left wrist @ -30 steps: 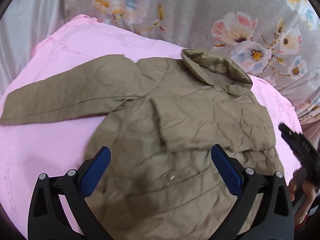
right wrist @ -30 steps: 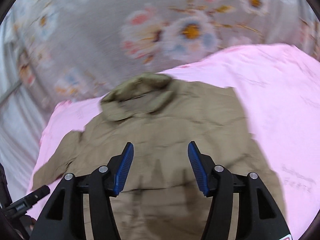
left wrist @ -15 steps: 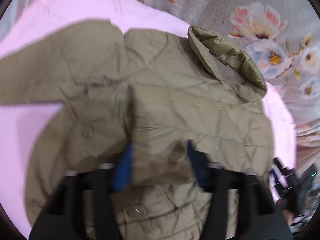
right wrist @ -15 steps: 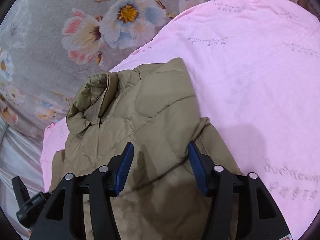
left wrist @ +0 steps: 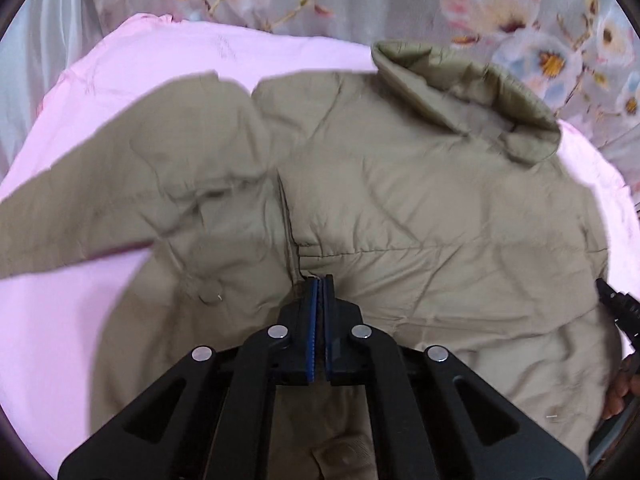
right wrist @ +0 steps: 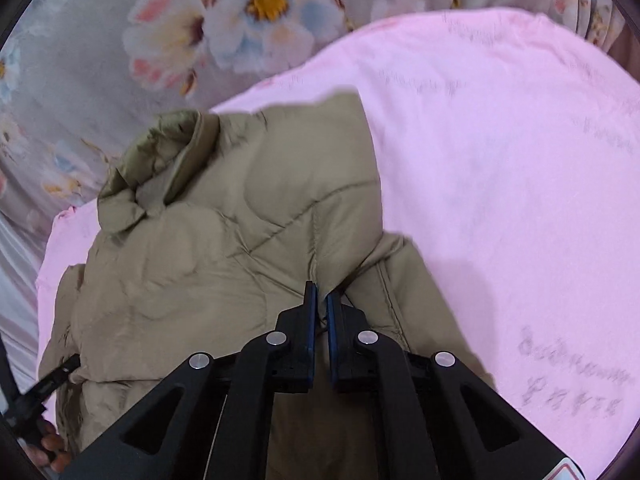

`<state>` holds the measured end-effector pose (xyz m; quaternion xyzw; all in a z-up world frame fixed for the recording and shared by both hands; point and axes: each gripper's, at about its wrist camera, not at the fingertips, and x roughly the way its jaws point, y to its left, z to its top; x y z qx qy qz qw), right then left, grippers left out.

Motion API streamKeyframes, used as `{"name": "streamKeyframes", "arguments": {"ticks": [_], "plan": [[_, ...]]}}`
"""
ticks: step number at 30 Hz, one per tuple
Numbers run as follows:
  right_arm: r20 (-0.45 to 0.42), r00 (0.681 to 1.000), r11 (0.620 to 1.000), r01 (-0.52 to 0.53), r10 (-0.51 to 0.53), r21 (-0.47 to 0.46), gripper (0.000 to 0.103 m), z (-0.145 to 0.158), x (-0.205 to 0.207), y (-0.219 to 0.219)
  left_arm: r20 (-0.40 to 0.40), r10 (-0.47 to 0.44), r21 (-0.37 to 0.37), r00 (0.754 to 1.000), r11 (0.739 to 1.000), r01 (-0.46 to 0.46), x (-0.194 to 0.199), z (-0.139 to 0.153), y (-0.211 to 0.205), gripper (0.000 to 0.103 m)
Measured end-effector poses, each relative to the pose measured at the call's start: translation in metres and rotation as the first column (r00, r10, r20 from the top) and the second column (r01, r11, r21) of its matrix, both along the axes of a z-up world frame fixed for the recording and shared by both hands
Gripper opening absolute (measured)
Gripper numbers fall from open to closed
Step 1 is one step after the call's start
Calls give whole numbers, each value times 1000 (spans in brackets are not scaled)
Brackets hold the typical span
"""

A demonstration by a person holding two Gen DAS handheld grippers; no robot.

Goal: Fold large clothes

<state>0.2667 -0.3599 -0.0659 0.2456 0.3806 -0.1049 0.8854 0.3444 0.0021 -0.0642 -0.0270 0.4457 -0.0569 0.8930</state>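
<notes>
A khaki quilted jacket [left wrist: 400, 200] lies flat on a pink sheet [left wrist: 60, 340], its collar [left wrist: 480, 96] at the far side. One sleeve [left wrist: 100, 200] stretches out to the left. My left gripper [left wrist: 319, 280] is closing; its blue pads meet on a fold edge near the jacket's middle. In the right wrist view, the jacket [right wrist: 200, 260] fills the left half. My right gripper [right wrist: 321, 300] is closing, pinching a ridge of fabric by the armpit seam. Each gripper shows at the edge of the other's view: the right [left wrist: 618, 312] and the left [right wrist: 44, 392].
The pink sheet [right wrist: 500, 160] lies over a grey floral bedspread [left wrist: 400, 0] that runs along the far side. Faint printed writing [right wrist: 572, 376] marks the sheet at the right. A person's fingers [left wrist: 620, 392] show at the right edge.
Both grippers have come down onto the jacket and gone from wide open to pinched on its fabric. The jacket now looms larger in both views.
</notes>
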Motion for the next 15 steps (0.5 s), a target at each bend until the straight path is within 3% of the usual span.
{"name": "streamKeyframes", "arguments": {"ticks": [5,9,12,15], "plan": [[-27,999,998,15,-16,-54,11,8,-2,3,56,5,34,998,999,-7,-8,-7,-2,2],[58,990,975,134,-126,-176,19,46,-32,20,77,12,11,997,1000,-13,-12,-7,3,2],[122,992,974,44,-17,-222,23,77,-32,60,84,17,-9,996,1000,-16,-14,-7,3,2],[125,979,969,-134,162,-210,26,84,-13,114,88,20,-10,996,1000,-19,-14,-8,2,2]]}}
